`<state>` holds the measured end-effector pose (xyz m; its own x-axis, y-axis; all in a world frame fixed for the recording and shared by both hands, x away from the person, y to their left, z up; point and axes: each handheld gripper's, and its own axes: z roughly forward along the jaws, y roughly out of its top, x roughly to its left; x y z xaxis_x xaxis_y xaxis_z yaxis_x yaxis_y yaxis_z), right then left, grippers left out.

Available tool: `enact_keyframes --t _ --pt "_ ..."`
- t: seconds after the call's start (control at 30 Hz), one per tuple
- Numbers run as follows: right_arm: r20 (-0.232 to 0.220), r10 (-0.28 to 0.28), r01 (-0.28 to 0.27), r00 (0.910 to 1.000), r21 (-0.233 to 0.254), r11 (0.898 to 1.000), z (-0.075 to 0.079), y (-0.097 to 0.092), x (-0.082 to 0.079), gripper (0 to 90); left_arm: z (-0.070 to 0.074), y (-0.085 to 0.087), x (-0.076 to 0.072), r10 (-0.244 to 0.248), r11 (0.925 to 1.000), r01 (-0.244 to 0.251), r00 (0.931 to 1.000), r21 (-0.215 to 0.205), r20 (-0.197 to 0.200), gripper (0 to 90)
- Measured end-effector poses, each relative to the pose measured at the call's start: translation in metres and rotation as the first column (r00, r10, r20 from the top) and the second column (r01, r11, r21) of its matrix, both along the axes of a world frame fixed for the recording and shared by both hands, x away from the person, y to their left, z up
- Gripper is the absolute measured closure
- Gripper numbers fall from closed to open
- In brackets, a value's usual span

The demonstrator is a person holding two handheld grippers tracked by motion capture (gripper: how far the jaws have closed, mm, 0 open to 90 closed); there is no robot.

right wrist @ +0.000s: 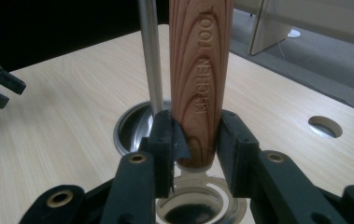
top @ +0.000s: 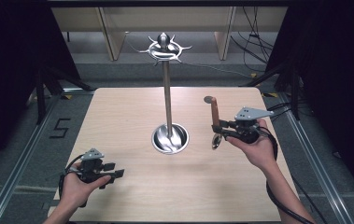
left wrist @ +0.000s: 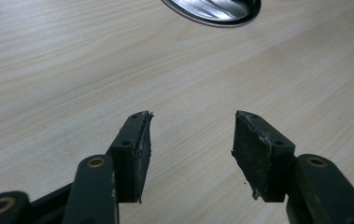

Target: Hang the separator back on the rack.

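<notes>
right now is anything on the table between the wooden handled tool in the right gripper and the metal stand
Nothing visible does. The right gripper holds the wooden-handled tool upright, and only bare table lies between it and the stand.

Kitchen tool's (right wrist: pixel 200 84) handle top cut off.

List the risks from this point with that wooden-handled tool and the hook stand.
1. The right gripper clamps the wooden-handled kitchen tool only at the handle's low end, near the metal head; the long upright handle could pivot or slip.
2. The hook stand is tall and slim on a round base; knocking its pole might tip it.
3. The left gripper waits open and far off, too distant to steady anything.
</notes>
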<state>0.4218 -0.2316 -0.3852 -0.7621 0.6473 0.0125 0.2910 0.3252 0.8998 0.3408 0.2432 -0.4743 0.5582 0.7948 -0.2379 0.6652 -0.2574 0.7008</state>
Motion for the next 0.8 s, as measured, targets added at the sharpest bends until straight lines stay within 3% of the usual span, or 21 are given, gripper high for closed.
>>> enact_keyframes --t 0.07,0.1,0.13,0.17,0.37,0.5,0.6,0.63,0.67,0.73,0.8 --pt "-0.022 -0.002 0.002 0.9998 0.018 1.0 0.002 0.0 -0.002 69.5 0.001 0.0 0.0 -0.009 0.9998 0.008 0.9999 0.02 0.009 45.9" --pt "-0.029 -0.002 0.003 0.9996 0.014 1.0 0.005 -0.001 -0.002 69.5 0.001 -0.002 -0.001 -0.004 1.0 0.004 1.0 0.006 0.005 45.9" --pt "-0.029 -0.002 0.003 0.9996 0.014 1.0 0.005 -0.001 -0.002 69.5 0.0 -0.001 0.0 -0.011 0.9999 0.011 0.9999 0.007 0.001 45.9" --pt "0.005 -0.008 0.007 1.0 0.018 1.0 0.005 -0.002 -0.001 69.5 0.001 -0.001 -0.001 -0.011 0.9998 0.011 0.9999 0.019 0.005 46.0" --pt "-0.025 -0.02 0.02 0.9995 0.022 1.0 0.01 -0.003 -0.003 69.5 0.001 -0.001 0.0 -0.003 0.9999 0.003 1.0 0.011 0.009 45.9" --pt "0.002 -0.019 0.019 0.9998 0.027 0.999 0.014 -0.002 0.0 69.5 0.002 0.0 -0.001 0.0 0.9999 0.0 0.9999 0.015 0.016 46.0" --pt "-0.011 -0.033 0.033 0.9994 0.044 0.998 0.017 0.001 -0.002 69.5 0.002 -0.001 0.0 -0.009 0.9999 0.009 0.9999 0.013 0.006 45.9" --pt "0.011 -0.029 0.028 0.9995 0.036 0.999 0.018 0.001 0.0 69.5 0.002 -0.001 0.0 -0.009 0.9999 0.009 0.9999 0.012 0.005 45.9" --pt "-0.001 -0.025 0.025 0.9997 0.037 0.999 0.019 0.002 -0.001 69.5 0.003 0.0 0.0 -0.009 0.9999 0.009 0.9999 0.008 0.012 45.9" --pt "0.02 -0.033 0.032 0.9992 0.057 0.998 0.019 0.004 0.001 69.5 0.003 0.0 0.0 -0.009 0.9999 0.009 0.9999 0.005 0.01 45.9" --pt "-0.009 -0.023 0.023 0.9997 0.051 0.998 0.021 0.004 -0.001 69.5 0.003 0.0 0.0 0.001 1.0 -0.001 0.9999 0.003 0.012 45.9"
